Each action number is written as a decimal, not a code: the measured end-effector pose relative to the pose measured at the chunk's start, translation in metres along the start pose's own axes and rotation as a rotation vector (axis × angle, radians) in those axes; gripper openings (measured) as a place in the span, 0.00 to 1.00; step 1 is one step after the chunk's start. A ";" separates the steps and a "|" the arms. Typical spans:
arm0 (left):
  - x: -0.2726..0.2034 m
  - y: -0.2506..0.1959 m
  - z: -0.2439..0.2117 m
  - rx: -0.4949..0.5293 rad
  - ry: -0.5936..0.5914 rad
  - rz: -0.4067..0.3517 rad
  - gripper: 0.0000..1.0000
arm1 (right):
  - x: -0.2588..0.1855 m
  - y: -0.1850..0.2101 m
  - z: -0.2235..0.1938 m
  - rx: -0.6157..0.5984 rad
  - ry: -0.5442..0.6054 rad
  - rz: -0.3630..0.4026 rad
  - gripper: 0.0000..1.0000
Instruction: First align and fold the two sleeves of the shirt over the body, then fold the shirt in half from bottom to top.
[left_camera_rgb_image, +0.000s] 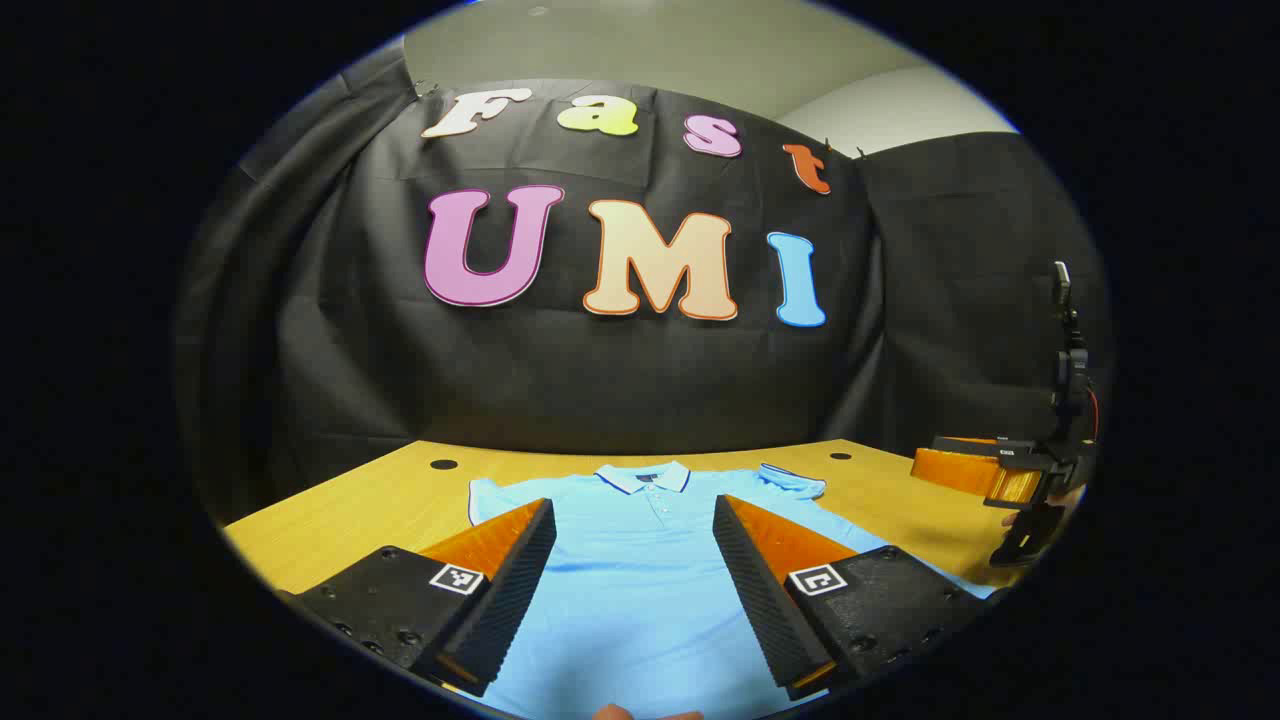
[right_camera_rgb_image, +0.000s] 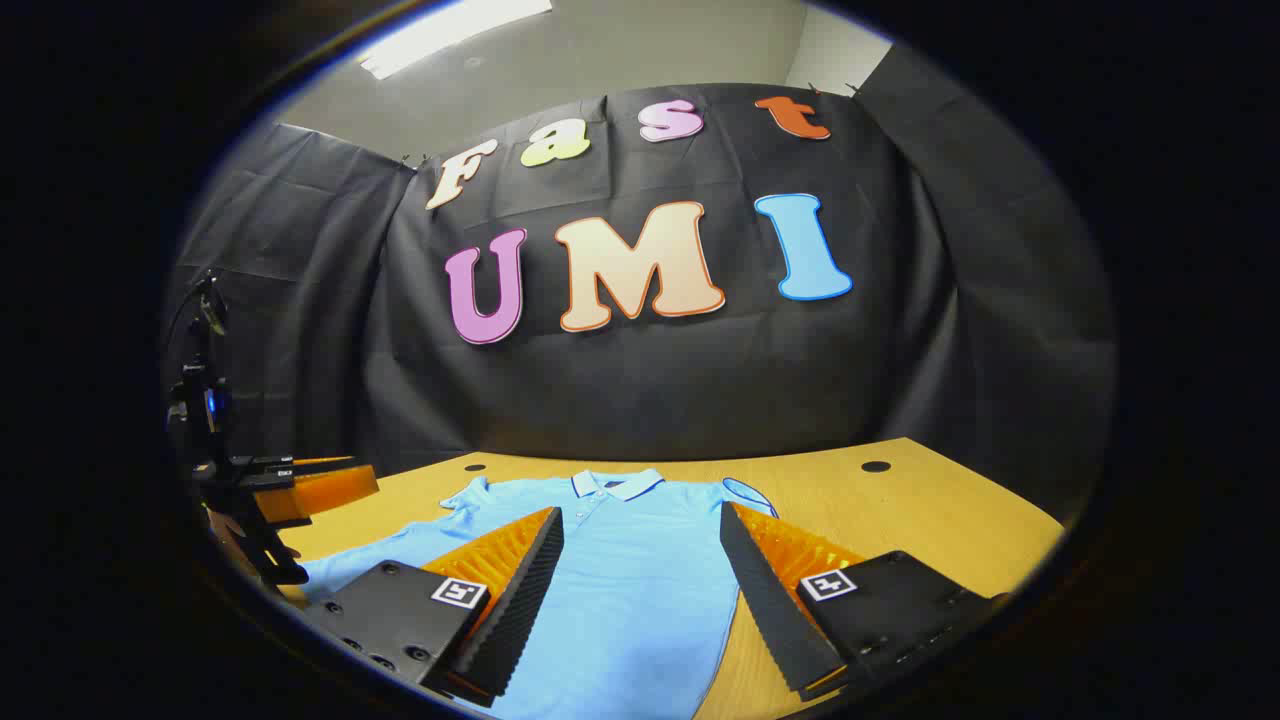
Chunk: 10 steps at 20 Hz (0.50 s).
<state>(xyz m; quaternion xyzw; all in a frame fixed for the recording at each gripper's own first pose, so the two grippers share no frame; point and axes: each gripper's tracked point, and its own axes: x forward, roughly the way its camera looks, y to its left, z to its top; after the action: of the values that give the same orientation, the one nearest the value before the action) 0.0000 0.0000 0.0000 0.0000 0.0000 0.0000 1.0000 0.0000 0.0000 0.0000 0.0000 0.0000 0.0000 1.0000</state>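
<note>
**Both grippers held open above a flat blue shirt**

A light blue polo shirt (left_camera_rgb_image: 640, 590) lies spread face up on the wooden table (left_camera_rgb_image: 350, 515), its collar (left_camera_rgb_image: 643, 477) pointing away toward the black cloth wall (left_camera_rgb_image: 600, 380).

In the left gripper view, the left gripper (left_camera_rgb_image: 633, 520) hovers over the shirt's body with its two fingers spread wide and nothing between them; the button placket sits just ahead of the gap. One short sleeve (left_camera_rgb_image: 793, 482) lies ahead and to the right of its right finger, and the other sleeve's edge shows ahead of its left finger. Far off to its right, the right gripper (left_camera_rgb_image: 1035, 485) is held above the table edge with part of a hand behind it.

In the right gripper view, the right gripper (right_camera_rgb_image: 640, 525) is likewise wide open and empty. The shirt (right_camera_rgb_image: 620, 590) fills the gap between its fingers, the collar (right_camera_rgb_image: 615, 484) straight ahead. Its right finger lies over the shirt's side edge, with a sleeve (right_camera_rgb_image: 748, 493) just beyond its tip and bare table (right_camera_rgb_image: 930, 520) to the right. Off to its left the left gripper (right_camera_rgb_image: 290, 490) is held above the table near the shirt's far sleeve (right_camera_rgb_image: 455, 497).

Whether either gripper touches the fabric, I cannot tell.
</note>
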 end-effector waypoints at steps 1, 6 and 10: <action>-0.001 0.000 0.000 0.001 -0.001 0.000 0.94 | 0.000 0.001 -0.001 -0.001 0.005 0.002 0.98; -0.002 -0.004 -0.003 -0.012 0.011 -0.008 0.94 | 0.000 0.002 -0.007 0.012 0.030 0.011 0.98; -0.003 0.004 -0.002 -0.024 0.010 0.016 0.94 | 0.000 0.002 -0.005 0.024 0.028 0.012 0.97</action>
<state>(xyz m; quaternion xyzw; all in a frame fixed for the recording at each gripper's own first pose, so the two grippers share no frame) -0.0029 0.0037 -0.0023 -0.0118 0.0048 0.0081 0.9999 -0.0001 0.0017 -0.0049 0.0120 0.0139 0.0061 0.9998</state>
